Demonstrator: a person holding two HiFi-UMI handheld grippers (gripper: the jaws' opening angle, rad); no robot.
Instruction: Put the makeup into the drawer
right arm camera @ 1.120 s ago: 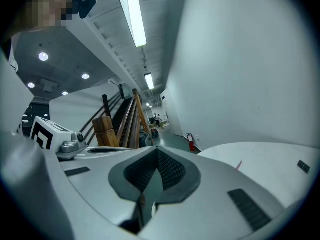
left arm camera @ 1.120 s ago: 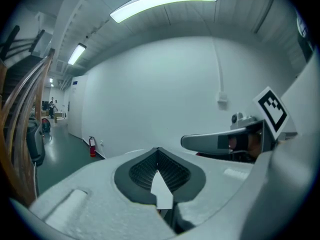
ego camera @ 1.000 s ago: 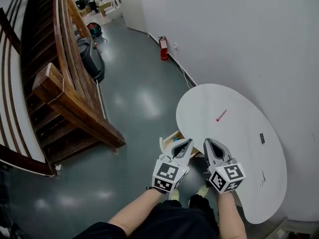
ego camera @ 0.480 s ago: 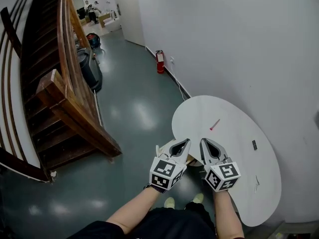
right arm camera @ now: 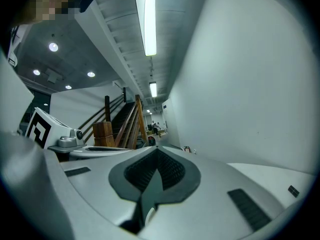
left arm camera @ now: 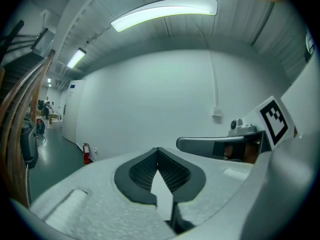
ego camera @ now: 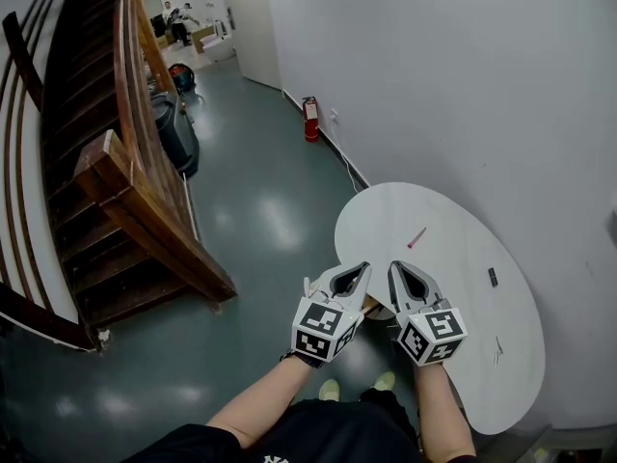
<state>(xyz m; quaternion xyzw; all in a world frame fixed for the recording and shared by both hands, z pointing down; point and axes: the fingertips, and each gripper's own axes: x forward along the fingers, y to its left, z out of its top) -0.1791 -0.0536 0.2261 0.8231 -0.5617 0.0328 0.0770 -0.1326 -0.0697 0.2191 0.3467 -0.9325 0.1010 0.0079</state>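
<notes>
A thin pink makeup stick (ego camera: pixel 415 237) lies on the white oval table (ego camera: pixel 453 258), far side from me. A small dark makeup piece (ego camera: pixel 493 277) and a thin pale one (ego camera: pixel 498 350) lie nearer the table's right edge. The wooden drawer (ego camera: pixel 309 285) stands open under the table's left edge, mostly hidden behind my left gripper (ego camera: pixel 362 270). My right gripper (ego camera: pixel 395 270) is level beside it over the table's near-left edge. Both are shut and hold nothing, as the left gripper view (left arm camera: pixel 158 149) and right gripper view (right arm camera: pixel 156 148) show.
A wooden staircase (ego camera: pixel 125 191) fills the left. A red fire extinguisher (ego camera: pixel 309 121) stands at the white wall (ego camera: pixel 434 85), and a dark bin (ego camera: pixel 175 133) sits by the stairs. People stand far down the corridor (ego camera: pixel 178 22). The floor is shiny grey-green.
Both grippers have risen a little together and stay shut. The head view has tipped up, so the table sits lower in the picture and the drawer is more hidden.
</notes>
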